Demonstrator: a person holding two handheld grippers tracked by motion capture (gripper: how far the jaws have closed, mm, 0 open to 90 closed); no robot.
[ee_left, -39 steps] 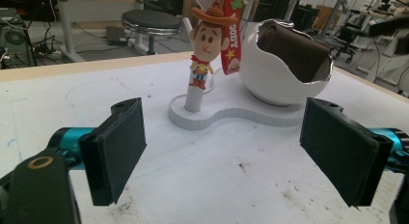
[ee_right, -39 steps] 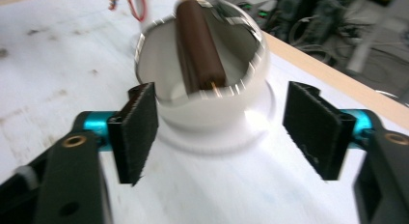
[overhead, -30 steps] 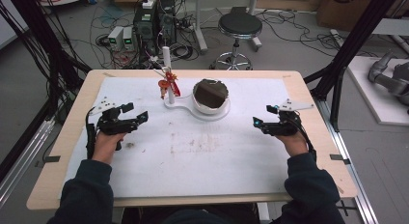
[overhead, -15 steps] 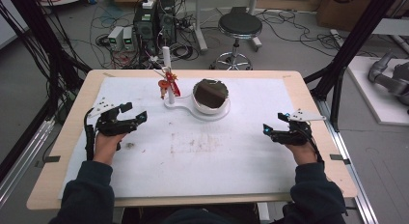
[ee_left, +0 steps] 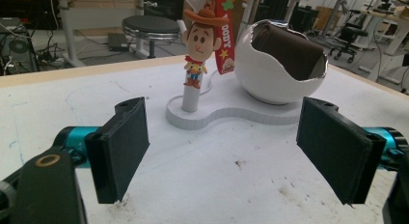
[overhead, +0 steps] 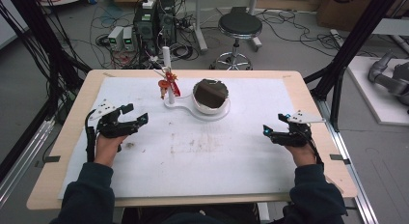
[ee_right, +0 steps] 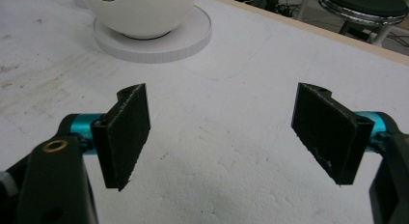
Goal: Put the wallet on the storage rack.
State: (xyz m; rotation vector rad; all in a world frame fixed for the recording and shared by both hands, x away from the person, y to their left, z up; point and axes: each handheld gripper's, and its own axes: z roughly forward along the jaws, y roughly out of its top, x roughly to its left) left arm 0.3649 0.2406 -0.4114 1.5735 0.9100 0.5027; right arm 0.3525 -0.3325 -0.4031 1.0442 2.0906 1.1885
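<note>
A white stand point(overhead: 190, 108) sits at the far middle of the table. It carries a white egg-shaped bowl point(overhead: 211, 95) with a dark inside and a thin post point(overhead: 167, 74). From the post hangs a cowboy doll keychain point(ee_left: 199, 48) with a red strap point(ee_left: 225, 33). My left gripper point(overhead: 133, 117) rests at the table's left, open and empty, jaws pointing at the stand point(ee_left: 231, 117) and bowl point(ee_left: 282, 60). My right gripper point(overhead: 269, 132) lies at the table's right, open and empty. Its own view shows the bowl point(ee_right: 140, 11) on its base point(ee_right: 164, 40) farther off.
A stained white mat point(overhead: 212, 151) covers the wooden tabletop point(overhead: 72, 132). Beyond the far edge stand a black stool point(overhead: 239, 26) and electronics with cables point(overhead: 144, 26) on the floor. Black frame posts point(overhead: 352, 45) rise at both sides.
My right gripper has drawn back toward the person and a little to the right. The left gripper has hardly moved. Both stay open.
</note>
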